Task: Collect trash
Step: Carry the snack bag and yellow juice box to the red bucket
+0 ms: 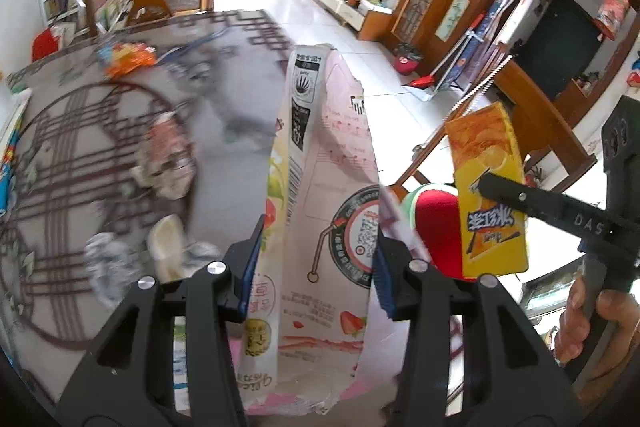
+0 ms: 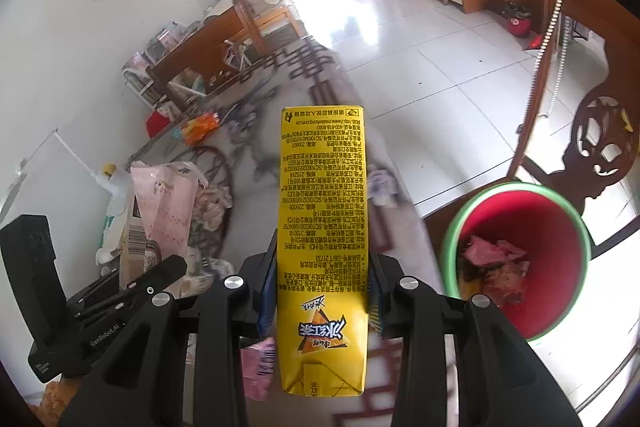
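Trash is carried in both views. From the left wrist, the pink milk carton (image 1: 320, 195) is clamped in the left tongs (image 1: 316, 259), clear of the worktop (image 1: 224, 75).

From the right wrist, the yellow tea carton (image 2: 323, 227) is clamped lengthwise by the right tongs (image 2: 322, 291), near the red bin (image 2: 560, 227), presumably for dropping.

Open mouth of red bin (image 2: 520, 259) unobstructed, carved chair back (image 2: 600, 147) close behind, littered table (image 1: 224, 75) alongside.
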`<state>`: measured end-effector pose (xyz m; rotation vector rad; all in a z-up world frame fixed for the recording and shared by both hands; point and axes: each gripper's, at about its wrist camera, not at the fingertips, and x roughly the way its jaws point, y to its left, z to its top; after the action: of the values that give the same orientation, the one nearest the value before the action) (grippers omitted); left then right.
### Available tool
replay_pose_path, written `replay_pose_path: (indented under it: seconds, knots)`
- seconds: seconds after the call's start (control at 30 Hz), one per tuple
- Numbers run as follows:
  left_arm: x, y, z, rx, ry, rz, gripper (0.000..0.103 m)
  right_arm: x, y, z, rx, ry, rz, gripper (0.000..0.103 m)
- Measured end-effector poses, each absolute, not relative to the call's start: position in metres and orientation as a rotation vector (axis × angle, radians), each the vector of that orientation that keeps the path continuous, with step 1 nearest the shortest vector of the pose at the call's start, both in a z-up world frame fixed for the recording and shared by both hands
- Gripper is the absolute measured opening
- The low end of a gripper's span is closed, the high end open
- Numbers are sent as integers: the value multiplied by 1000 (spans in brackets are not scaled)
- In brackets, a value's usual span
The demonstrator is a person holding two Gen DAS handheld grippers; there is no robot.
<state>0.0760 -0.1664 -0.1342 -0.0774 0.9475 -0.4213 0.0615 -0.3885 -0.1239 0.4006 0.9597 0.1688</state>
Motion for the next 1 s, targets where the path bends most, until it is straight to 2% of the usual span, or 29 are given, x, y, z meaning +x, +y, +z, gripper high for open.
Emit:
replay_pose_path:
  seconds: [0.5,1.0]
  knots:
    - [74,-281,-137,-29,976,-510,45,39,-504,-136,481,952,82,34]
    - [83,-399,-176,56,1108,-674,47,14,-595,-169,598,986,-44,36]
